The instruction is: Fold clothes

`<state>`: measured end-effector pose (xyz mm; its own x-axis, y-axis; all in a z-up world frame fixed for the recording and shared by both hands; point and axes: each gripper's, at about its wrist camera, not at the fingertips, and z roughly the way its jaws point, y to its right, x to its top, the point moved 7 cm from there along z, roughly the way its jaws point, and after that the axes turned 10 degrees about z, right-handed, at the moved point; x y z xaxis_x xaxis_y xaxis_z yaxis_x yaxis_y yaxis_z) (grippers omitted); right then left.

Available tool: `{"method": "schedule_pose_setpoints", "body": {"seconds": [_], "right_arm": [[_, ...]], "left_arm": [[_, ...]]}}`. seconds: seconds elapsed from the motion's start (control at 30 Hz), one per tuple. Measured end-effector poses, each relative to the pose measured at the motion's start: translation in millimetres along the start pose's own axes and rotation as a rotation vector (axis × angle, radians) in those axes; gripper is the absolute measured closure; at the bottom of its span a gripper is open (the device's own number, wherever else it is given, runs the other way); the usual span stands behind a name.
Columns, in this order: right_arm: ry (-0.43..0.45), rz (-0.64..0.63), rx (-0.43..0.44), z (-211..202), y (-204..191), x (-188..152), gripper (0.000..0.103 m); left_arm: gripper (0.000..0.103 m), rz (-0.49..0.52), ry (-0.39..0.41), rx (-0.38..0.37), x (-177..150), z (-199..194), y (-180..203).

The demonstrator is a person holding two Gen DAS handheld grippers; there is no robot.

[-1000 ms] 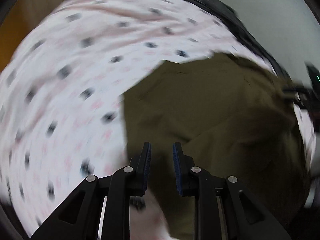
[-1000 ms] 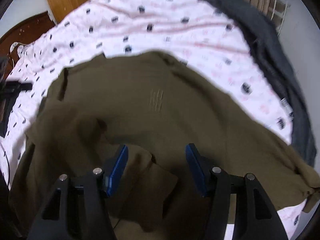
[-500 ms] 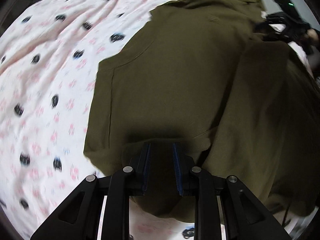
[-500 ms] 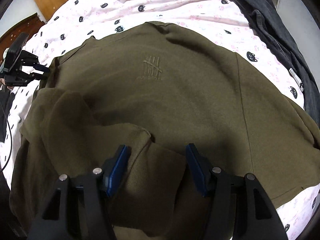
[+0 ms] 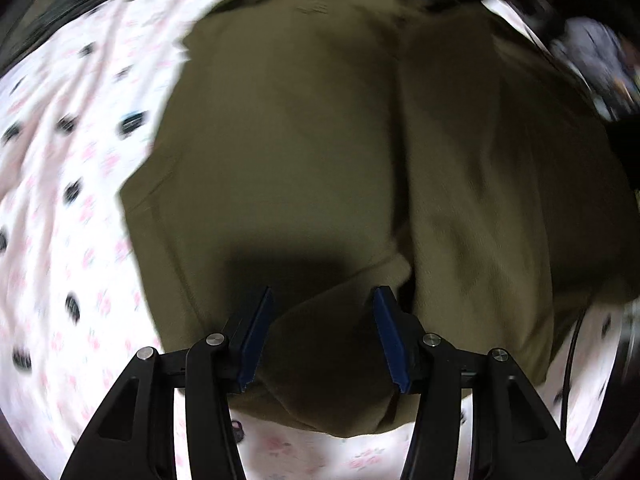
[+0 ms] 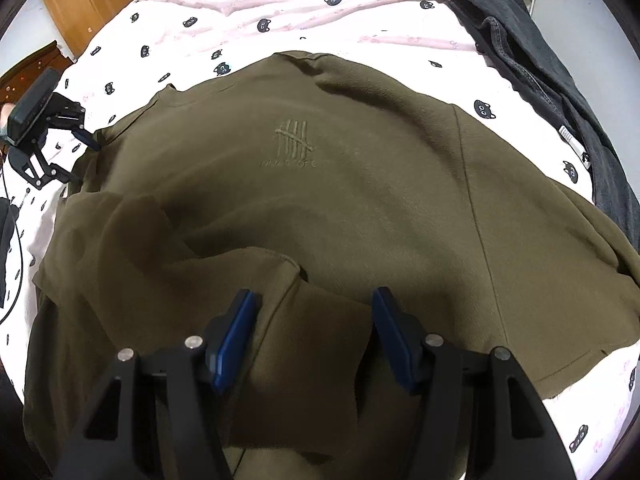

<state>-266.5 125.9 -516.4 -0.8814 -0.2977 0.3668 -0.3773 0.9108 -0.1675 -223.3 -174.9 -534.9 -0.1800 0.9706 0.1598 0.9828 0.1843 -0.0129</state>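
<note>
Olive sweatshirt (image 6: 360, 184) lies spread on the bed, on the white sheet (image 6: 280, 8) with the black cat-face print; it fills most of both wrist views. Left hand-held gripper (image 5: 322, 336) points straight down over a folded edge of the sweatshirt, jaws opening, blue pads (image 5: 256, 340) clear of the cloth on both sides: fabric sits between and below them but nothing is pinched. In the right wrist view the same left hand-held gripper (image 6: 76, 144) shows at the far left edge of the garment, tips at the hem by the sheet. Right hand-held gripper (image 6: 316, 336) hangs steeply down over the near part of the sweatshirt, jaws spread wide, pads not pressing on anything; a doubled-over flap of olive cloth lies directly under the gap. Garment look: plain olive-green, soft matte knit, tone-on-tone embroidered tally-mark logo (image 6: 294, 140) on the chest with a small line of text under it, unreadable. A seam line runs down the right-hand side in the right view. Left portion is bunched and folded over itself in loose layers, the rest lies fairly flat with shallow creases. Dark denim garment (image 6: 540, 52) lies along the far right edge of the bed, apart from the sweatshirt's chest, close to its right corner. Left wrist view is motion-blurred, detail there is limited.
</note>
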Motion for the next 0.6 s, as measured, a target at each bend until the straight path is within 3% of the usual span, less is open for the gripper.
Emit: {"method": "schedule_pose_setpoints", "body": {"seconds": [0.2,0.27,0.47,0.6], "right_arm": [[0.006,0.009,0.012,-1.6,-1.8,-2.0,0.041],[0.001,0.006,0.028,-2.9,-3.5,-3.2,0.041],[-0.039,-0.043,0.062,0.1,-15.2,-7.5,0.043],[0.024,-0.014,0.033,-6.0,-9.5,1.5,0.044]], "left_arm": [[0.061,0.071,-0.087,-0.065,-11.8,23.6,5.2],[0.077,0.067,-0.092,-0.043,-15.5,27.2,6.8],[0.097,-0.078,-0.081,-0.027,-25.1,25.0,10.4],[0.098,-0.112,-0.062,0.023,-30.3,15.9,19.4]]}}
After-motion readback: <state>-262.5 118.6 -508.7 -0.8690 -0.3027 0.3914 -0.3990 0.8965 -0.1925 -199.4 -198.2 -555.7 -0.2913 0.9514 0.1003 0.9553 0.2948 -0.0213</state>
